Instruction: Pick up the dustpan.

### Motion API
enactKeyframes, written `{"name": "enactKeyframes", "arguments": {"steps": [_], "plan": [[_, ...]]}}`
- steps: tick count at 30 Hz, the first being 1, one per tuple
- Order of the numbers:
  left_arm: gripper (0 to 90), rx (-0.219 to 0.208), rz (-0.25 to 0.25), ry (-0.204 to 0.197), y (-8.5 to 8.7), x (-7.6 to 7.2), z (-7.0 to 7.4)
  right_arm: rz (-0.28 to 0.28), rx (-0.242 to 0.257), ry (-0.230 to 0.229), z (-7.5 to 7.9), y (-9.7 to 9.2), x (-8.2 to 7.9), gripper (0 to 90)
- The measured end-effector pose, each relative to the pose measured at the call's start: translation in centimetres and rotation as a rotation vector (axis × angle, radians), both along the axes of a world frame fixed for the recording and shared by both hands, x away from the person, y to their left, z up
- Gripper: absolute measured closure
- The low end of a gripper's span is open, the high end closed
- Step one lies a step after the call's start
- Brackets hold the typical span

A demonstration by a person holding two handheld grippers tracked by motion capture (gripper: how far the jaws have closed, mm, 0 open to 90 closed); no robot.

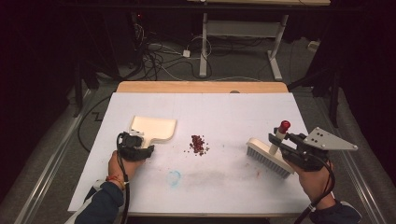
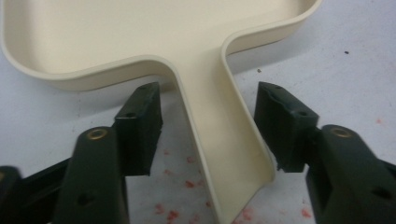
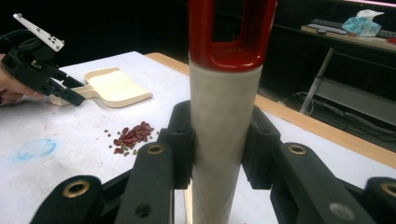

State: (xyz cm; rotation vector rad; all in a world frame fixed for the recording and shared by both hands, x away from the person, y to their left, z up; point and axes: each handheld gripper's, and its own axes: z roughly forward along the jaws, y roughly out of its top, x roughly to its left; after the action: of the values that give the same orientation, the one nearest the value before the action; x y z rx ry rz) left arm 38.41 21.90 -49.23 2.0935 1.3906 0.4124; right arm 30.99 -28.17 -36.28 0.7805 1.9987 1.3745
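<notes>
The left tool (image 1: 138, 148) sits low on the white table (image 1: 233, 186), its two black jaws standing either side of the handle of the cream dustpan (image 1: 153, 129). In the left gripper view that dustpan (image 2: 154, 32) lies flat with its handle running down between the pads; one pad (image 2: 140, 130) stands just off the handle's edge with bare table showing in the gap, the other pad (image 2: 280, 126) is right beside the opposite edge — whether it touches cannot be told. The jaws are partly closed around the handle but not yet clamped on it.

The right tool (image 1: 285, 144) is clenched on the pale handle of the brush (image 1: 267, 157), whose bristles rest on the table near the right side. In the right gripper view the handle (image 3: 224, 140) rises upright between the two pads, both pressed against it, and ends in a red looped cap (image 3: 231, 32).

Between dustpan and brush, near the middle of the table, lies a small heap of red beans (image 1: 198, 144), well apart from both. A faint blue smear (image 1: 174, 178) marks the table nearer the person — just in front of the left hand (image 1: 122, 164).
</notes>
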Motion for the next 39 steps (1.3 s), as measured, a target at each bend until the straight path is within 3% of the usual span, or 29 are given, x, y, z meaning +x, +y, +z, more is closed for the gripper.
{"name": "enactKeyframes", "arguments": {"steps": [5,15,21,24,26,39], "plan": [[63.0,-0.007,-0.011,-0.013,0.3,-0.1,0.0,0.011,-0.001,0.006,-0.1,0.2,0.1,69.1],[63.5,0.031,-0.052,-0.043,1.0,-0.4,0.3,0.021,0.004,0.014,-0.2,0.6,0.7,69.1],[63.7,0.055,-0.060,-0.090,1.5,-1.5,0.8,0.020,0.004,0.023,-0.4,0.8,1.0,69.1],[63.7,0.053,-0.077,-0.100,1.6,-1.9,0.9,0.024,-0.003,0.022,-0.4,0.8,1.0,69.1],[63.7,0.074,-0.099,-0.117,1.5,-2.5,1.3,0.021,0.000,0.019,-0.4,0.8,1.1,69.2],[63.6,0.031,-0.131,-0.119,2.7,-5.6,1.7,0.020,0.020,0.009,0.0,1.2,2.3,69.3]]}}
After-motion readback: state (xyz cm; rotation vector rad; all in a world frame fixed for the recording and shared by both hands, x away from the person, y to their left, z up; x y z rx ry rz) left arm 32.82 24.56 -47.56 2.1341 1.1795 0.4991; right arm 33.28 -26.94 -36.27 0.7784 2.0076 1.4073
